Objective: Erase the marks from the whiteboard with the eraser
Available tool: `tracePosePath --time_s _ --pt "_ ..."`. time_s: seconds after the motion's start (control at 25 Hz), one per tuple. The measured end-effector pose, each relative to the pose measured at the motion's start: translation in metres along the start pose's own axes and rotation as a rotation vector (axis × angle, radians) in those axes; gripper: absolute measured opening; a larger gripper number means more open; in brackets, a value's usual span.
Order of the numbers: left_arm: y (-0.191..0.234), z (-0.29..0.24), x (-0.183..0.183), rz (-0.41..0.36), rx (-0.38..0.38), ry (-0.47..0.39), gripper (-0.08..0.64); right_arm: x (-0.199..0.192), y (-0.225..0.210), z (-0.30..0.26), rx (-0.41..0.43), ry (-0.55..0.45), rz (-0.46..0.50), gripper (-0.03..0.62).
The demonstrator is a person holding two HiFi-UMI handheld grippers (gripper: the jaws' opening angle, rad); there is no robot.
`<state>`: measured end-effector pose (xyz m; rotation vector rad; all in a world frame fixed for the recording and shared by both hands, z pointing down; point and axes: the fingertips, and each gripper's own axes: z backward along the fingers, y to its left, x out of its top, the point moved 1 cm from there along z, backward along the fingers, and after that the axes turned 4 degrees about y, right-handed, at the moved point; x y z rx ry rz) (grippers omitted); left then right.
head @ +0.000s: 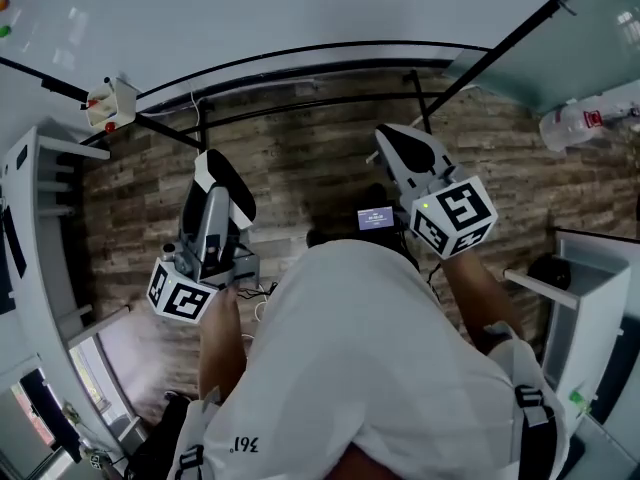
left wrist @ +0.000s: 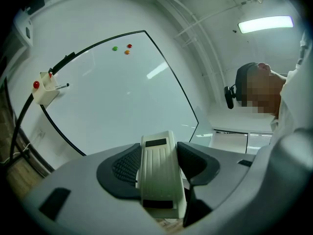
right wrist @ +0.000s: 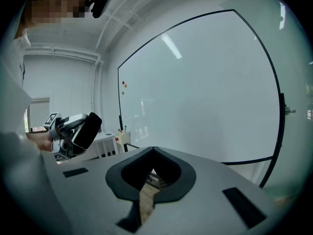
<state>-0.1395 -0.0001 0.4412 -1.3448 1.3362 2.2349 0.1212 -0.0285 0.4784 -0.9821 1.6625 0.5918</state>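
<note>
the left gripper (left wrist: pixel 160 164) clamps the eraser (left wrist: pixel 156 180), aimed at the whiteboard (left wrist: pixel 122 102) ahead ready to wipe, though no marks show there, while the right gripper (right wrist: pixel 152 173) idles closed and empty

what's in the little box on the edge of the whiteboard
A dark pen pokes out of the box, and a red round bit sits at its rim. The box's wall covers anything deeper inside.

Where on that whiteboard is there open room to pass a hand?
The black-framed whiteboard is bare across its whole middle, away from the three coloured magnets and the small white holder box, which both crowd one edge.
</note>
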Motion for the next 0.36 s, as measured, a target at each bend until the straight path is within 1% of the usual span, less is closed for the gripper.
tracePosePath --time_s 0.36 --pt "-0.0066 -0.0035 -0.0069 0.002 -0.009 0.017 0.239 -0.0031 -0.0017 0.0021 -0.001 0.005 0.004 0.025"
